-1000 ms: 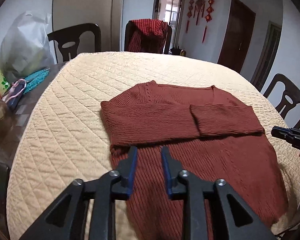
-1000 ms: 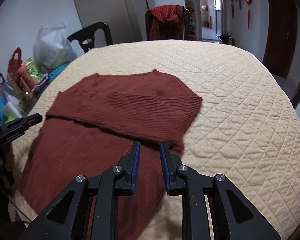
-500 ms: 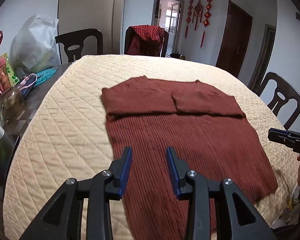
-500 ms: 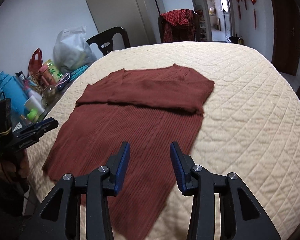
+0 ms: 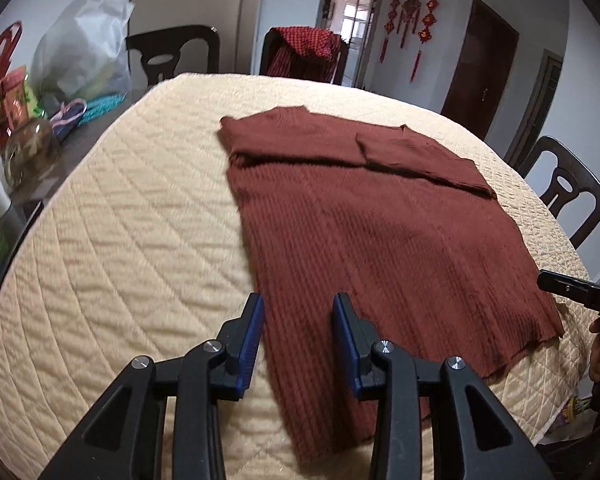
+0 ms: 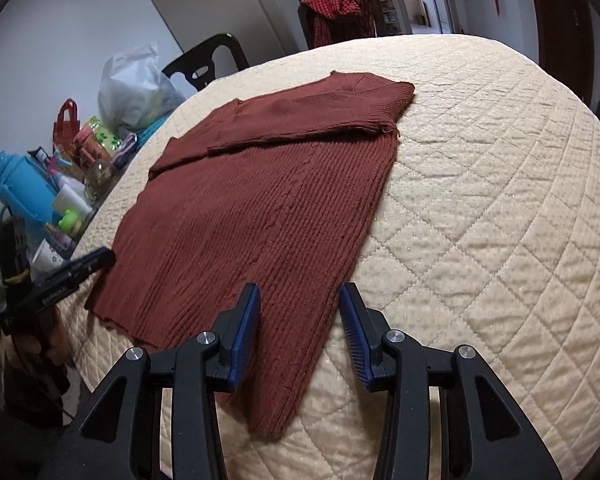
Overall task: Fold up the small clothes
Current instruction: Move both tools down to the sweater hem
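The left wrist view looks forward along the left hand-held gripper (image 5: 297,338) from the near left corner of the sweater (image 5: 380,232), tilted down over the quilted table (image 5: 132,220) toward the far chairs and doorway. The right wrist view looks along the right hand-held gripper (image 6: 299,330) from the near right corner of the sweater (image 6: 260,208), facing up the table (image 6: 480,180) and somewhat leftward. Both sit close above the hem. They share the whole sweater, the quilt, the red-draped chair (image 5: 304,54) (image 6: 340,10), and each catches the other gripper at its frame edge.
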A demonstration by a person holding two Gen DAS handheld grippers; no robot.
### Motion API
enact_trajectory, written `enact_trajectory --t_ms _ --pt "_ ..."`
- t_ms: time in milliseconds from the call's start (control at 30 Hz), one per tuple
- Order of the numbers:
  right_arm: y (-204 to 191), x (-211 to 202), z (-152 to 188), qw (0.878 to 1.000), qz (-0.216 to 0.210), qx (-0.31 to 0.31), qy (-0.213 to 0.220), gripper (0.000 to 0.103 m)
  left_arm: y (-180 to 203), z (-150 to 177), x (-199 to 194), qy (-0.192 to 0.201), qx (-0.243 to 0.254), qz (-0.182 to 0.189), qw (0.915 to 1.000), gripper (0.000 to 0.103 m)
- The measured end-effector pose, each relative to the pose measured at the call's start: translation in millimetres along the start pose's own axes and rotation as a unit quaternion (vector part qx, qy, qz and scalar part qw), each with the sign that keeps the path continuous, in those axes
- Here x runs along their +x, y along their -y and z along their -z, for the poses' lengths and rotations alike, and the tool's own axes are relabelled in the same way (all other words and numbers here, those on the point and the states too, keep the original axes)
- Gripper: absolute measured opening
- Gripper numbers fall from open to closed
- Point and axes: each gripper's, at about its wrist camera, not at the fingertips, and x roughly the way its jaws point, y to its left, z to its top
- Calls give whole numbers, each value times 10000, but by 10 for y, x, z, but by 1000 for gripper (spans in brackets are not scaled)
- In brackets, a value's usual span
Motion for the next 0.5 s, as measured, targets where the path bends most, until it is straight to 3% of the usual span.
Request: enact_trajectory --t_ms 267,500 --pt "69 -110 168 9980 -440 446 20 42 -57 145 -100 14 -365 303 9989 39" --pt "86 -147 285 9917 -969 844 -82 42 -62 221 -136 2 -700 797 9944 39"
